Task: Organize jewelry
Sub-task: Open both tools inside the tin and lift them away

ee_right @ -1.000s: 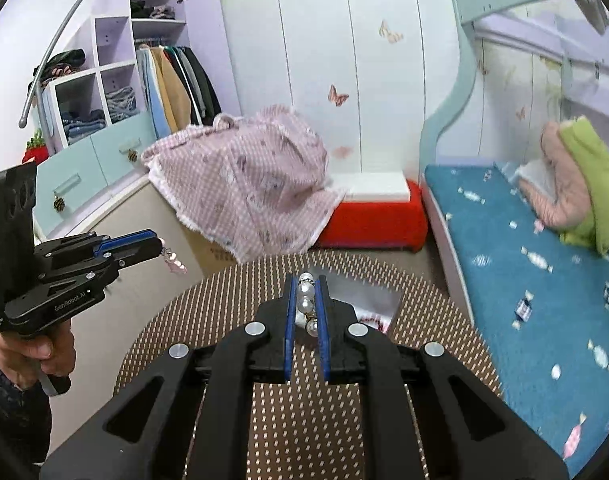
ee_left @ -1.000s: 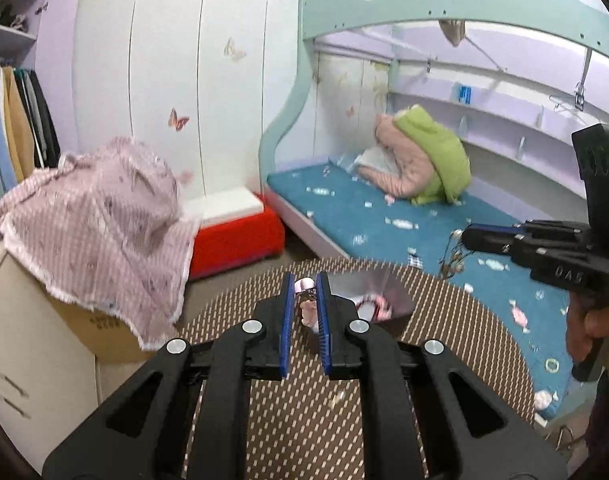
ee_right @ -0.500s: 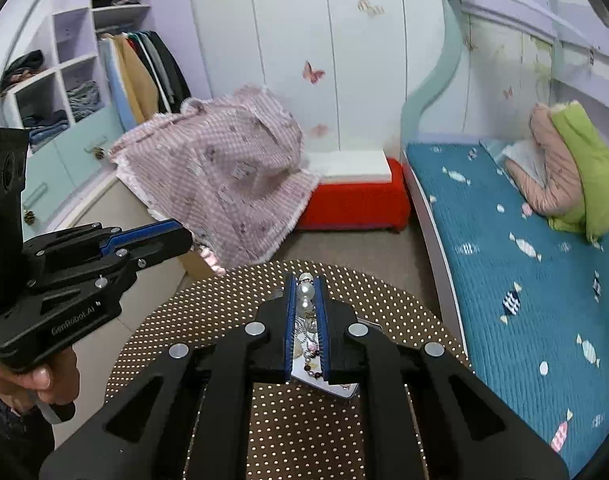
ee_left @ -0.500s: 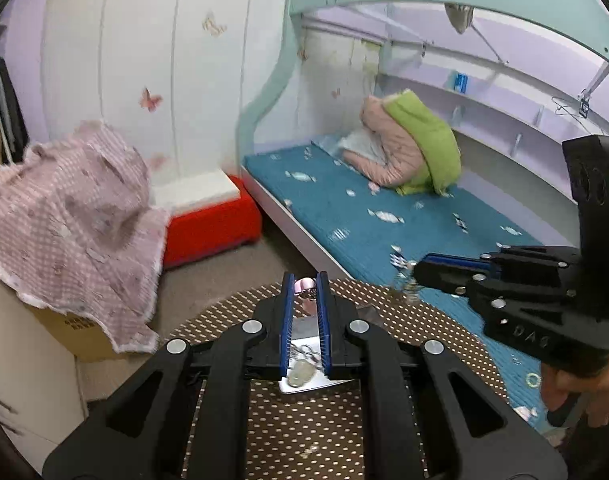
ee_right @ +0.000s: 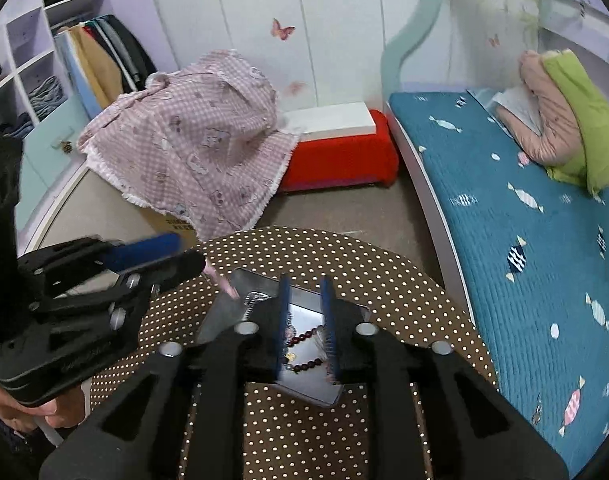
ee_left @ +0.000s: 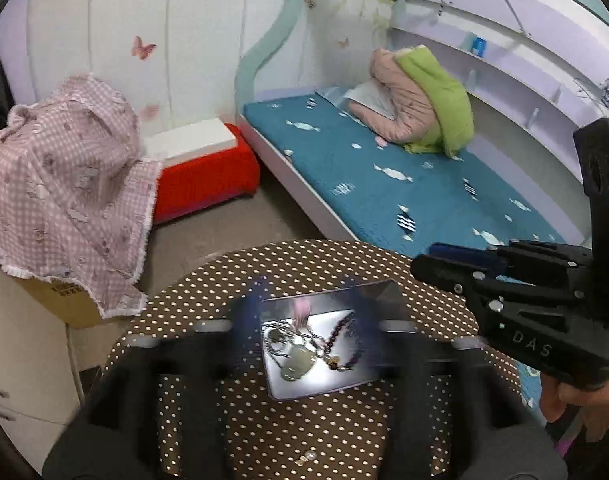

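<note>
A shiny metal tray (ee_left: 388, 300) (ee_right: 240, 284) sits on the round brown dotted table (ee_left: 304, 420). It holds a silver chain with a pale green pendant (ee_left: 296, 362) and a dark red bead bracelet (ee_left: 344, 326) (ee_right: 302, 338). My left gripper (ee_left: 304, 308) is over the tray with its fingers blurred and spread wide; a pink piece (ee_left: 302, 312) hangs or falls between them. My right gripper (ee_right: 306, 308) is open just above the tray with nothing between its fingers. It shows from the side in the left wrist view (ee_left: 428, 266).
A pink checked cloth (ee_right: 192, 140) covers a cardboard box left of the table. A red bench (ee_right: 340, 160) and a bed with a teal mattress (ee_right: 524, 208) lie beyond. One small bead (ee_left: 312, 455) lies on the table near me.
Both grippers came down over the tray and opened. The pearl piece has left my right gripper. The pink piece is no longer clamped in my left gripper.
</note>
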`<state>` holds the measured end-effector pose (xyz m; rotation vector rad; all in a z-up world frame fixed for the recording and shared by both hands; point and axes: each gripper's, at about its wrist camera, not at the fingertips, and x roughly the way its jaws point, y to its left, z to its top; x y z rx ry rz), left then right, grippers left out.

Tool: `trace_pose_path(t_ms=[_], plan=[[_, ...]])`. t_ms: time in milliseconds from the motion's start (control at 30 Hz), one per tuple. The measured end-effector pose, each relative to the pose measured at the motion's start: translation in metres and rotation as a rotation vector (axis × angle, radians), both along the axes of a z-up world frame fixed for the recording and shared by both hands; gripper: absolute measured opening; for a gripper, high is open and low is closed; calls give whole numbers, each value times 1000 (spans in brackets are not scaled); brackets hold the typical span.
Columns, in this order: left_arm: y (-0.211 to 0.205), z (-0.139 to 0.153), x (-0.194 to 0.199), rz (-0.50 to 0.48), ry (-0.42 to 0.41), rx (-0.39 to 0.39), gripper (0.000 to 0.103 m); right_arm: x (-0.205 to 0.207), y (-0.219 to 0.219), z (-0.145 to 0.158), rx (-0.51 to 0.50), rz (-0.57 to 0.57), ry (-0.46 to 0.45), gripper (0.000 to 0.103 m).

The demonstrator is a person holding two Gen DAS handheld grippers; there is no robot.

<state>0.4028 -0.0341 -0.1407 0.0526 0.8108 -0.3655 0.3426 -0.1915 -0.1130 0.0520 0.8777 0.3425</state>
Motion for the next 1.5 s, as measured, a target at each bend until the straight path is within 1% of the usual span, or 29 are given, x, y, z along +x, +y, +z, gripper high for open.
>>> trace_pose_path(t_ms=[33, 67, 100, 167, 200, 233, 367, 467, 667, 900, 1100, 1233, 1500], plan=[[3, 0, -2, 15, -17, 7, 85, -1, -2, 0, 3, -7, -2, 43], [5, 1, -4, 27, -27, 13, 88, -2, -2, 0, 6, -12, -5, 50], [8, 2, -5, 45, -33, 17, 92, -4, -5, 0, 2, -36, -16, 66], [15, 5, -8, 67, -43, 8, 95, -6, -11, 3, 9, -66, -35, 89], [21, 7, -11, 84, -50, 4, 97, -8, -15, 4, 12, -87, -42, 94], [24, 9, -13, 102, -60, 9, 98, -10, -17, 5, 16, -95, -47, 96], [32, 21, -32, 170, -126, 48, 98, -20, -21, 12, 14, -128, -67, 96], [38, 30, -47, 203, -164, 58, 98, -29, -22, 20, 15, -141, -94, 96], [46, 46, -84, 230, -234, 66, 98, -49, -18, 36, 25, -144, -145, 96], [52, 63, -126, 250, -307, 58, 98, -87, -13, 55, 11, -160, -218, 96], [57, 71, -152, 265, -342, 42, 98, -125, -15, 61, -8, -191, -281, 96], [59, 73, -172, 272, -368, 38, 98, -145, -15, 60, -15, -197, -305, 96], [63, 60, -202, 285, -374, 17, 98, -175, -10, 49, -60, -210, -346, 96]])
